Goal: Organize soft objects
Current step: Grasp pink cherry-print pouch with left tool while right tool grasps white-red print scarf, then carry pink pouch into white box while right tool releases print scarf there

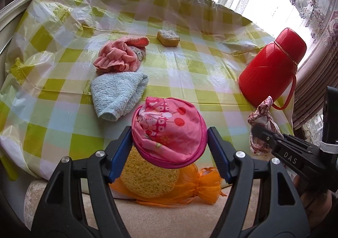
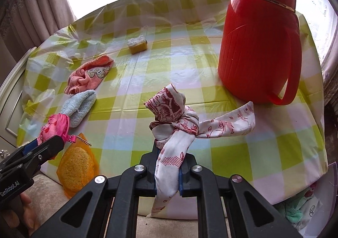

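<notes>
My left gripper (image 1: 170, 145) is shut on a round pink patterned pouch (image 1: 169, 130) and holds it above the table's near edge; the pouch also shows in the right wrist view (image 2: 55, 128). Under it lies a yellow sponge in an orange mesh bag (image 1: 152, 178), also in the right wrist view (image 2: 76, 169). My right gripper (image 2: 168, 166) is shut on a knotted white and red scarf (image 2: 177, 119), seen too from the left wrist (image 1: 260, 123). A light blue towel (image 1: 118, 94), a coral pink cloth (image 1: 120, 54) and a small yellow sponge (image 1: 168, 37) lie on the checked tablecloth (image 1: 190, 73).
A tall red thermos jug (image 1: 272, 64) with a handle stands at the table's right side, close behind the scarf (image 2: 259, 47). Curtains hang behind the table. A clear container with soft items (image 2: 304, 206) sits below the table's right edge.
</notes>
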`<state>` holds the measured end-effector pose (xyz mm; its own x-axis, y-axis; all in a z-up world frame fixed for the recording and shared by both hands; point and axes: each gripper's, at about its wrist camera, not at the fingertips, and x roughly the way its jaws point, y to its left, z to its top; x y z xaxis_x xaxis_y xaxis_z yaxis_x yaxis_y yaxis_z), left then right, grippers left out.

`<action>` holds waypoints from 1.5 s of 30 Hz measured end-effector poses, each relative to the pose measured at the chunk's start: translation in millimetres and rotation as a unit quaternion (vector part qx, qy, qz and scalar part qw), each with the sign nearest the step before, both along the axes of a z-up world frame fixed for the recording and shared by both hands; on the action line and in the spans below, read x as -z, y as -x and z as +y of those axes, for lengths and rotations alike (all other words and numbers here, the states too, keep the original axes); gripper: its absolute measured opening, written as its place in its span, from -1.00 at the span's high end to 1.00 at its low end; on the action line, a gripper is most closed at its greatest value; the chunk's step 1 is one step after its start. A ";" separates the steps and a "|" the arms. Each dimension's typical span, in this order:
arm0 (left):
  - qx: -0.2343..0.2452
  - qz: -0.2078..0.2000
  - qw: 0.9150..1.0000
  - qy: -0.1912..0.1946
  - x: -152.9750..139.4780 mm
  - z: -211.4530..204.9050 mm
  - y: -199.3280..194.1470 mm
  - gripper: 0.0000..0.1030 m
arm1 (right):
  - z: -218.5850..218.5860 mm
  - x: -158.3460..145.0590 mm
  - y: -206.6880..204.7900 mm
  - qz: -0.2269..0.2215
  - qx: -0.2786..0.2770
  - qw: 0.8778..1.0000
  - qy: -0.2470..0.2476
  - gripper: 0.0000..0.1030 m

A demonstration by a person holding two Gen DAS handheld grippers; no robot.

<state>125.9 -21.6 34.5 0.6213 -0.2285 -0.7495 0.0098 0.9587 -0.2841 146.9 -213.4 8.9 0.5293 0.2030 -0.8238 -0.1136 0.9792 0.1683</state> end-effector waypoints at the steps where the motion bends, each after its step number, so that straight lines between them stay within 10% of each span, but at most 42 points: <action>1: 0.004 -0.003 1.000 0.000 -2.6 -3.8 1.5 -0.42 | -6.4 -2.6 3.8 -0.003 0.004 1.000 -0.002 0.75; 17: 0.104 -0.045 0.994 -0.004 -38.4 -95.1 21.5 -0.42 | -145.4 -29.4 81.9 -0.023 0.131 0.991 0.017 0.75; 36: 0.262 -0.065 0.963 -0.011 -65.0 -238.0 56.2 -0.42 | -323.4 11.8 205.2 0.063 0.328 0.941 0.051 0.69; 45: 0.325 -0.059 0.944 -0.016 -67.9 -298.3 72.4 -0.42 | -354.4 9.0 230.4 0.053 0.358 0.930 0.056 -0.36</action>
<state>53.5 -319.9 102.4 0.4379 -0.5679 -0.6969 0.6281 0.7479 -0.2147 -83.5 -567.8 -0.2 0.4106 -0.2606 -0.8738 0.5869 0.8089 0.0346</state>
